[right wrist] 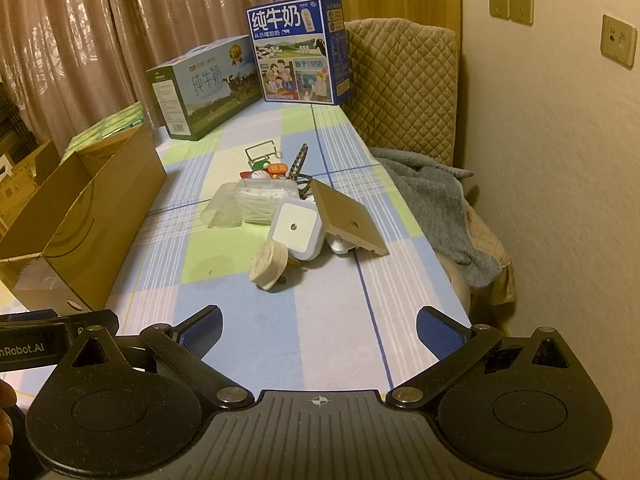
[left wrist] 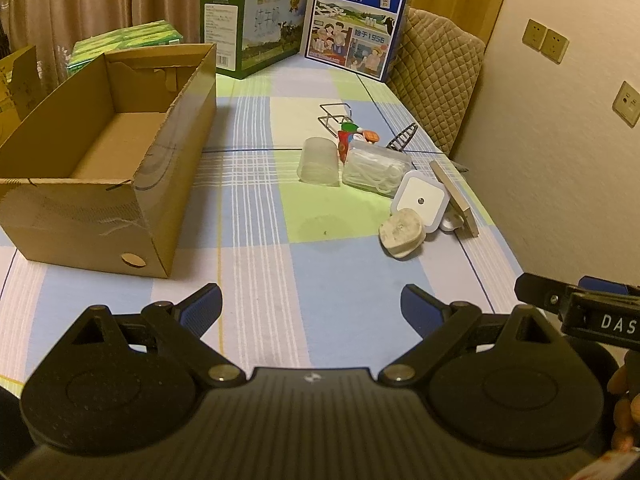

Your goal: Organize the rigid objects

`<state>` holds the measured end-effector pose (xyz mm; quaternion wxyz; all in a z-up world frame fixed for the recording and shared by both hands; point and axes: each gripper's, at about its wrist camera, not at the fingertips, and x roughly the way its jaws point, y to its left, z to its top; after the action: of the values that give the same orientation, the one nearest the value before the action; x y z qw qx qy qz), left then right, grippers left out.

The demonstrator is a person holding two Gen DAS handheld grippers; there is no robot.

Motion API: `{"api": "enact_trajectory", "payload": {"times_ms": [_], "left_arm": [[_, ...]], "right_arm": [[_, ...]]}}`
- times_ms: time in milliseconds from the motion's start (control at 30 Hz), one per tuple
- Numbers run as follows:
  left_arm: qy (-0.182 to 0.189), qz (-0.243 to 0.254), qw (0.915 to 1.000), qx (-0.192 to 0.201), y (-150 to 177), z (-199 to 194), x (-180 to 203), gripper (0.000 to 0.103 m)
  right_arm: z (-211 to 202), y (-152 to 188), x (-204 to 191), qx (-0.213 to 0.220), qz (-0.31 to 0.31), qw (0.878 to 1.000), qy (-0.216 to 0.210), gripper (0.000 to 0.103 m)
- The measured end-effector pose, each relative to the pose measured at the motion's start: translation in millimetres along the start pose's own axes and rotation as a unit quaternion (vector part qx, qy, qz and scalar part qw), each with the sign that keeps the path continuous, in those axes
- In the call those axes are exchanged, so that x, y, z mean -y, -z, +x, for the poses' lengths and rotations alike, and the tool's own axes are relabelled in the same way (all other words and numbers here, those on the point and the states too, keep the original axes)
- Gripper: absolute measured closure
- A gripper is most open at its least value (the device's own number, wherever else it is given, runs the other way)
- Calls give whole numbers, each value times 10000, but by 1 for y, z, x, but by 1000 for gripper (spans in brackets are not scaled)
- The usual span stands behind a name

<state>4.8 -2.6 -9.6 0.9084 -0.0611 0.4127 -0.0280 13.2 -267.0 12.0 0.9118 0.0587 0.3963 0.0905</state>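
A pile of small rigid objects lies on the checked tablecloth: a beige round tape roll (left wrist: 401, 233) (right wrist: 268, 264), a white square night light (left wrist: 420, 199) (right wrist: 295, 229), a tan switch plate (left wrist: 456, 196) (right wrist: 347, 216), a clear lidded box of white cable (left wrist: 376, 168) (right wrist: 266, 198), a clear plastic cup (left wrist: 319, 162) (right wrist: 221, 206), small coloured toys (left wrist: 352, 134) (right wrist: 266, 170) and a wire rack (left wrist: 334, 116) (right wrist: 262, 151). An open, empty cardboard box (left wrist: 108, 160) (right wrist: 80, 216) stands at the left. My left gripper (left wrist: 312, 304) and right gripper (right wrist: 318, 330) are both open and empty, near the table's front, short of the pile.
Two milk cartons, green (left wrist: 256, 28) (right wrist: 204, 88) and blue (left wrist: 356, 20) (right wrist: 300, 48), stand at the far end. Green packs (left wrist: 124, 42) lie behind the cardboard box. A quilted chair (right wrist: 400, 84) with a grey towel (right wrist: 432, 200) is right of the table, by the wall.
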Motion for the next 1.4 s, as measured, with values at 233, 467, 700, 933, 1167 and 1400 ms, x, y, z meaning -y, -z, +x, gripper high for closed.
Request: {"api": "enact_trajectory", "payload": {"times_ms": [233, 467, 700, 933, 1167, 1400], "left_arm": [[108, 110, 9999, 6, -4, 4, 5, 11], [217, 319, 9992, 52, -18, 17, 8, 11], [439, 717, 9964, 57, -35, 44, 14, 11], [790, 1200, 9895, -134, -44, 86, 25, 20], [1320, 1870, 9732, -226, -45, 130, 40, 30], [1647, 2600, 9511, -260, -43, 162, 58, 40]], "right_arm": [[1, -1, 2, -16, 82, 10000, -10, 2], [1, -17, 8, 154, -27, 9998, 97, 2], [16, -45, 24, 233, -285, 9993, 25, 2], [48, -67, 48, -19, -203, 9992, -341, 2], [84, -79, 63, -280, -363, 9972, -593, 2], [116, -81, 66, -450, -545, 9947, -748, 2]]}}
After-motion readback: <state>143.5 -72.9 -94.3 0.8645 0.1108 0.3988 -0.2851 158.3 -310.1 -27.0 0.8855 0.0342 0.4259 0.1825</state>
